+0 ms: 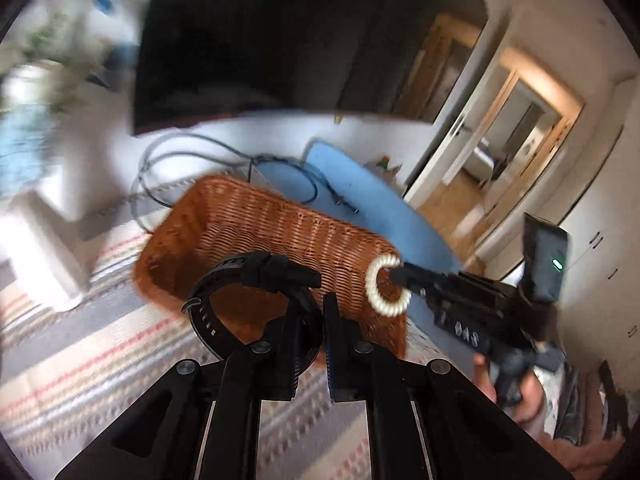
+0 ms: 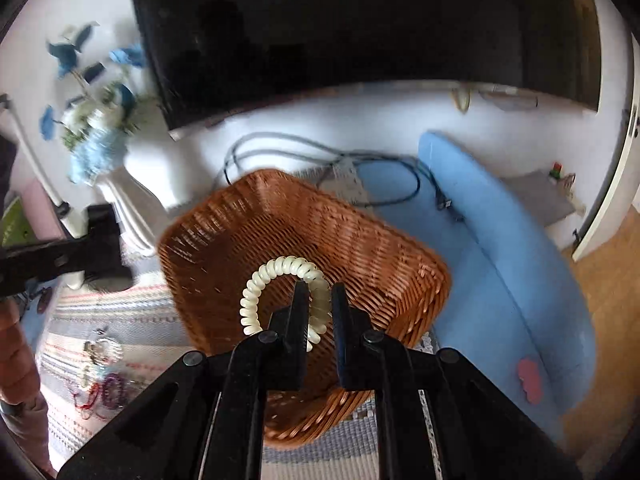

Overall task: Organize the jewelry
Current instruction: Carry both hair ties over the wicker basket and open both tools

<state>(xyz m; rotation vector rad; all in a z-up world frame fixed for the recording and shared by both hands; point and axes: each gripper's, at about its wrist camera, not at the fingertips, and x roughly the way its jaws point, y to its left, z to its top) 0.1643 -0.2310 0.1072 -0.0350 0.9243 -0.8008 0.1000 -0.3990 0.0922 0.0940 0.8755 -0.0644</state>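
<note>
Left gripper (image 1: 322, 304) fingers pinched on a black watch (image 1: 256, 304): strap caught between the pads, loop of the band hanging out to the side, above the near wall of the wicker basket (image 1: 256, 224)

Right gripper (image 2: 320, 300) fingers clamped on a cream coil bracelet (image 2: 280, 276): one side of the coil between the pads, rest arching up and round over the basket's open inside. Left wrist view shows the same bracelet as a ring on the tip of the right gripper, at the basket's right end

Basket is empty as far as visible, sits on a striped woven mat (image 1: 100, 340), far corner toward the white wall and the grey cables (image 2: 320, 152). Blue cushion (image 2: 500, 248) just beside the basket's right side

More jewelry (image 2: 100, 376) on the mat's left part, clear of the basket: pale beaded loops, a purple one, something red, too blurred for detail

White vase with blue and white flowers (image 2: 100, 136) past the mat's far left corner, dark screen (image 2: 360, 28) on the wall above

Both views motion-blurred
</note>
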